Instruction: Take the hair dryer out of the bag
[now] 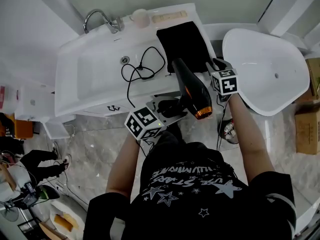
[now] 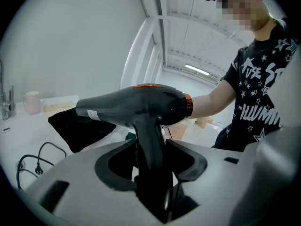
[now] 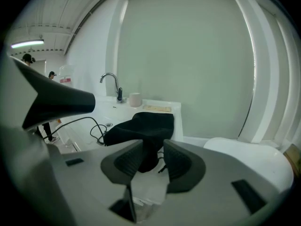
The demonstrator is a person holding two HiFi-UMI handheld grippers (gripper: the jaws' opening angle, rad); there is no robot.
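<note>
A: Status of the left gripper (image 1: 176,107)?
B: Clamped on the handle of the black hair dryer with an orange ring at its rear end (image 1: 192,91). The left gripper view confirms it: the handle runs straight down between the jaws, with a pad on each side.
A: Hair dryer vs bag?
B: Fully out. It's held in the air at the front edge of the white moulded sink counter (image 1: 90,79), near the limp black fabric bag (image 1: 182,44), which lies on the counter right of the basin. Nozzle points toward the bag; can't tell if they touch.
A: And the right gripper (image 1: 215,64)?
B: Jaws spread, pinching nothing. It sits at the bag's near right corner. A bit of bag shows in the gap, pads off it.
A: Cord?
B: Black power cord (image 1: 142,69) is looped in the basin, near the drain.
</note>
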